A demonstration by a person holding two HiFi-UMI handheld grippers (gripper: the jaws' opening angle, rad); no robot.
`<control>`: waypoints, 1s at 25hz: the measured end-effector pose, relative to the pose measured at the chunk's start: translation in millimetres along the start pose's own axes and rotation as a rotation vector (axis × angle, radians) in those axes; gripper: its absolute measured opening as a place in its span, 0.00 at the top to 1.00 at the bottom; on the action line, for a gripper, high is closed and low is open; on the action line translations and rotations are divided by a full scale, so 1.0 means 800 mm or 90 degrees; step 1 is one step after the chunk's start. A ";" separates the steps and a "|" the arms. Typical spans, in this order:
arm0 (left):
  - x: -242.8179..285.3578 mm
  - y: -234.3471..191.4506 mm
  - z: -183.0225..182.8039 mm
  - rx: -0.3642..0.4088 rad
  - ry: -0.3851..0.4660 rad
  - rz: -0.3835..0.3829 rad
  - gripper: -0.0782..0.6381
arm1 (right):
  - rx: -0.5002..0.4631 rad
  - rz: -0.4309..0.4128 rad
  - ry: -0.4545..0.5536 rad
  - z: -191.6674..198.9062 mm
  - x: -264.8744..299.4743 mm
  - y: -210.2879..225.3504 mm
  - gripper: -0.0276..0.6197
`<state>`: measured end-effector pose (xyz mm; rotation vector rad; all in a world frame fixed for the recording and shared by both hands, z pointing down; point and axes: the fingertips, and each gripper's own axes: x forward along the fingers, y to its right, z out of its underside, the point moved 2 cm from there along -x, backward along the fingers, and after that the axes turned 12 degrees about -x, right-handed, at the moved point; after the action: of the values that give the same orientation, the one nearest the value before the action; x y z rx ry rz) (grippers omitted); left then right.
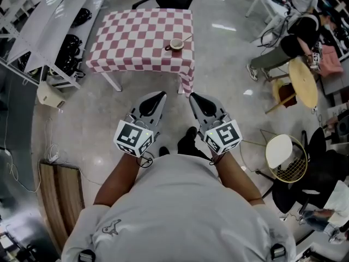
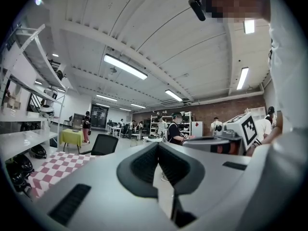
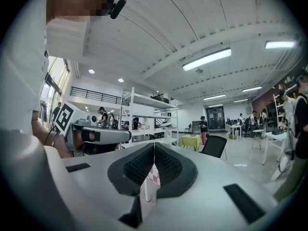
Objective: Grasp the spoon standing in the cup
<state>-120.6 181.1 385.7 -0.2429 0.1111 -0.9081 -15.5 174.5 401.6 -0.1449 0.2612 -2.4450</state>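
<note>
Only head view: spoon [image 1: 187, 37] in cup [image 1: 175, 45]

Bench [image 1: 139, 37] cloth: pink & white checks. Cup [image 1: 175, 45]: brown outside, pale inside. Left hand-held gripper [image 1: 162, 94] & right hand-held gripper [image 1: 192, 96]: grey w/ black pads [image 1: 151, 103], blk/white square markers. Person's shirt [image 1: 180, 212]: light grey. Floor [image 1: 229, 53]: grey.

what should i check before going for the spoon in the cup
1. Cup upright on the checkered table: ok.
2. Spoon in the cup, handle free and leaning right: ok.
3. Right gripper open for the grasp: not ok, jaws together, nothing between them.
4. Left gripper empty: ok, jaws together.
5. Grippers near the cup: not ok, both are over the floor, short of the table.
</note>
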 end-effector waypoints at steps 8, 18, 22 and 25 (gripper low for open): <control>0.024 -0.025 -0.004 0.004 -0.009 -0.009 0.87 | 0.026 -0.012 0.018 0.003 0.031 0.026 0.91; 0.121 -0.047 -0.012 -0.005 -0.014 -0.001 0.87 | 0.037 -0.045 0.021 0.022 0.061 0.103 0.91; 0.172 -0.061 -0.011 -0.008 -0.025 -0.013 0.87 | 0.039 -0.066 0.020 0.035 0.078 0.144 0.91; 0.210 -0.071 -0.010 -0.016 -0.014 -0.023 0.87 | 0.042 -0.080 0.020 0.047 0.089 0.186 0.91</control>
<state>-63.2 13.3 393.8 -0.2786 0.0984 -0.9409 26.6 10.7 407.8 -0.0963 0.1896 -2.5789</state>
